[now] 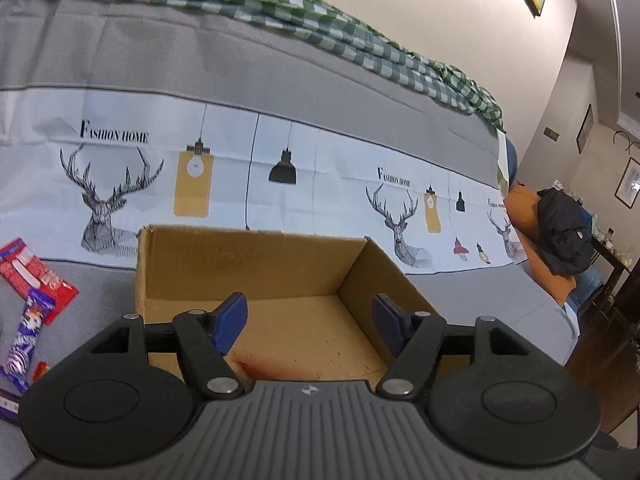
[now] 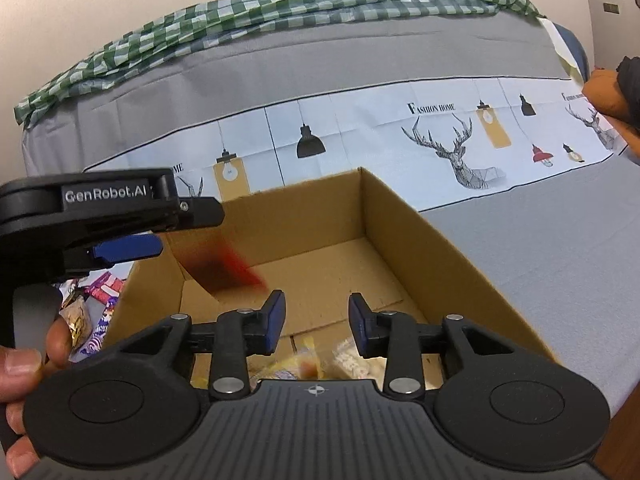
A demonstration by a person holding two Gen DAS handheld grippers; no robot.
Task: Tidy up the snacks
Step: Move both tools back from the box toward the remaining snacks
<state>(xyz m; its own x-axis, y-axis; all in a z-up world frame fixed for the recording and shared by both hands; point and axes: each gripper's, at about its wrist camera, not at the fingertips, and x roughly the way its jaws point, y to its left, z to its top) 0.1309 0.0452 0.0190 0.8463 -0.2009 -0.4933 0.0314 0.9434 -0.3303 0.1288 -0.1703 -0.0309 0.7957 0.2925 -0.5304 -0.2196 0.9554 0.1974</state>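
Lying loose left of the cardboard box (image 1: 256, 268) on the grey sofa seat: red packet (image 1: 36, 276), purple wrapper (image 1: 28, 340). Likely light, crinkly, slippery; pinch the flat middle. Left gripper (image 1: 310, 320) jaws were spread, empty. Right gripper (image 2: 316, 320) likewise, above bagged snacks (image 2: 340, 360).

Grey bed cover (image 1: 460, 304), open cardboard box (image 1: 256, 264) resting on it, red snack packet (image 1: 36, 276) and purple snack packet (image 1: 28, 336) lying just left of the box
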